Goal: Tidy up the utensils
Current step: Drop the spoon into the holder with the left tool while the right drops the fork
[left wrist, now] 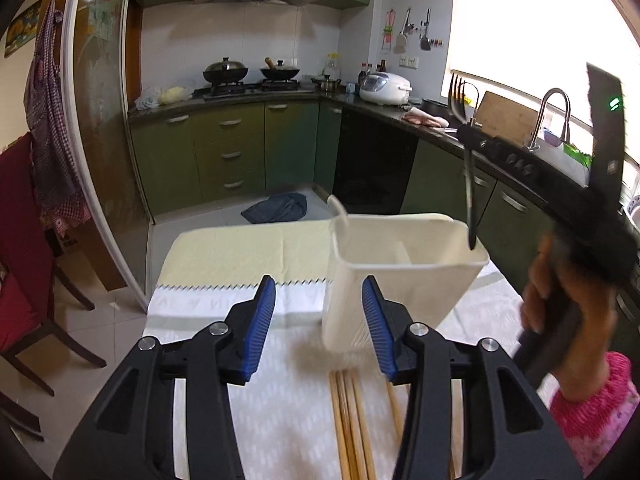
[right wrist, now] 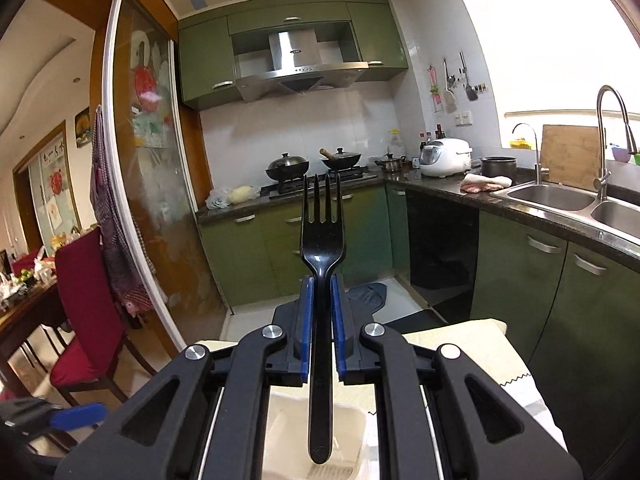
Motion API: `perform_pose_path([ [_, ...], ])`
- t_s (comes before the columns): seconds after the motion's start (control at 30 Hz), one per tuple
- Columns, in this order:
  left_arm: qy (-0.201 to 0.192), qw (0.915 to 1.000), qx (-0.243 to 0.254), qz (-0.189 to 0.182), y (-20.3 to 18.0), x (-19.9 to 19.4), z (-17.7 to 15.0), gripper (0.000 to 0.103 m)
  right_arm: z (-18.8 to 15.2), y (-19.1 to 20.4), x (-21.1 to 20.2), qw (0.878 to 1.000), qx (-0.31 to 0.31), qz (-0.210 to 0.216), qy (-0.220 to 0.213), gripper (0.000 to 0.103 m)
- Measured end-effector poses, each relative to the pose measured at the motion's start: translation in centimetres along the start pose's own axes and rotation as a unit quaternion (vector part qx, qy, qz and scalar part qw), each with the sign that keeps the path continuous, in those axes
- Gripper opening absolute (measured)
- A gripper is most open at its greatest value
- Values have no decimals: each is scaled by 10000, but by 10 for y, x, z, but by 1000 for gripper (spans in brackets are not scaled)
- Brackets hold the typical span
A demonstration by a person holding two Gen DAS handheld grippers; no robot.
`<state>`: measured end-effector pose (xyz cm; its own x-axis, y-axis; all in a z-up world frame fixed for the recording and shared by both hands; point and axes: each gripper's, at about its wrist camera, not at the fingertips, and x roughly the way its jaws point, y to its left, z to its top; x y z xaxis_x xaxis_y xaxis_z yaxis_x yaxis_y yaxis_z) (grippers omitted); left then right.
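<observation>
My right gripper (right wrist: 321, 280) is shut on a black plastic fork (right wrist: 322, 232), tines up. In the left wrist view that gripper (left wrist: 470, 134) holds the fork (left wrist: 469, 196) upright, handle tip just inside the right rim of the cream utensil holder (left wrist: 400, 276). The holder (right wrist: 320, 432) also shows below the right gripper. My left gripper (left wrist: 319, 316) is open and empty, just in front of the holder. Several wooden chopsticks (left wrist: 352, 428) lie on the tablecloth under it.
The table carries a cream and white tablecloth (left wrist: 248, 248). A red chair (left wrist: 24, 272) stands at the left. Green kitchen cabinets (left wrist: 228, 152), a stove with woks (left wrist: 252, 72) and a sink with tap (right wrist: 560, 196) lie beyond. A blue cloth (left wrist: 276, 208) lies on the floor.
</observation>
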<state>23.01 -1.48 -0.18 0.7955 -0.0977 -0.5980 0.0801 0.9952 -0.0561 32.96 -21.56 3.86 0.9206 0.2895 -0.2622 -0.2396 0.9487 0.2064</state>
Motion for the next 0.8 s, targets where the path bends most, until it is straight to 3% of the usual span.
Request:
perform_pose_path([
  [0.2,-22,10000,11,-38,4,-8,0,44,-32,-5,3,10000,20,36,52,11],
  [0.27,-14,10000,32,-60,2,-8,1,44,-41,-8,-4,10000,4,67,9,28],
  [0.3,4,10000,34,-65,0,-7,3,45,-44,-7,-7,10000,-38,55,4,30],
  [0.5,277,9995,82,-87,-6,0,-1,46,-57,-8,-31,9999,-81,34,57,30],
  [0.53,369,9992,104,-96,-6,1,-4,46,-57,-9,-40,10000,-47,65,49,30],
  [0.63,728,9972,189,-29,-6,5,-16,52,-60,-10,-75,9998,-67,-71,161,43],
  [0.8,1757,9843,36,-154,2,31,-48,56,-85,-19,-124,9953,-294,-302,877,50],
])
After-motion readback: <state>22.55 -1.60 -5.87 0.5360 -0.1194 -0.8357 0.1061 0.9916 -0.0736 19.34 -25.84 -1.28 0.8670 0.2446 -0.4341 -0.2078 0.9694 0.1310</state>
